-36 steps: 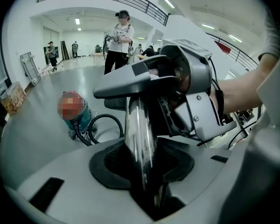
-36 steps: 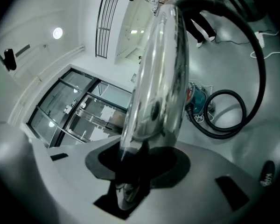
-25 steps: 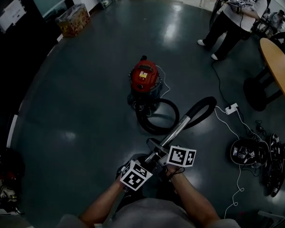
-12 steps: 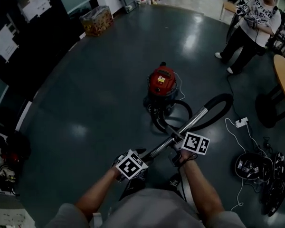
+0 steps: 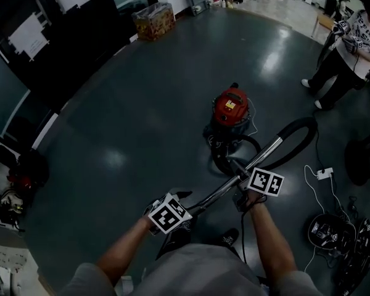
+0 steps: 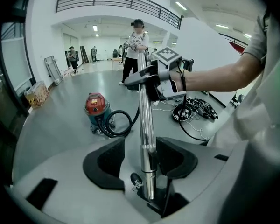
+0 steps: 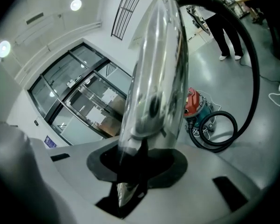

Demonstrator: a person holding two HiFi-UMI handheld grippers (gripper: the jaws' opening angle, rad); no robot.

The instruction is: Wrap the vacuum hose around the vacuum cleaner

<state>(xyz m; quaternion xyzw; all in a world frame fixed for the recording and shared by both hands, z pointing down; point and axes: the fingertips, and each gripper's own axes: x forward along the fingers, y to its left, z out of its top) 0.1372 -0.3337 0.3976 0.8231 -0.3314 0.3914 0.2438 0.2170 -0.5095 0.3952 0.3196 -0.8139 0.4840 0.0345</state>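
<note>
While the right gripper [image 7: 139, 167] clamps the metal wand [image 7: 156, 78], the left gripper [image 6: 141, 160] has just been opening its jaws, the wand unclamped between them.

vacuum cleaner [image 5: 231, 106] label: too small to read | bystander [image 5: 342, 73]: cut off at right edge

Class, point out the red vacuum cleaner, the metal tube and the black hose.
vacuum cleaner [image 5: 232, 105], head view, red lid
metal tube [image 6: 145, 125], left gripper view, shiny shaft
black hose [image 5: 307, 121], head view, top of arch
</note>
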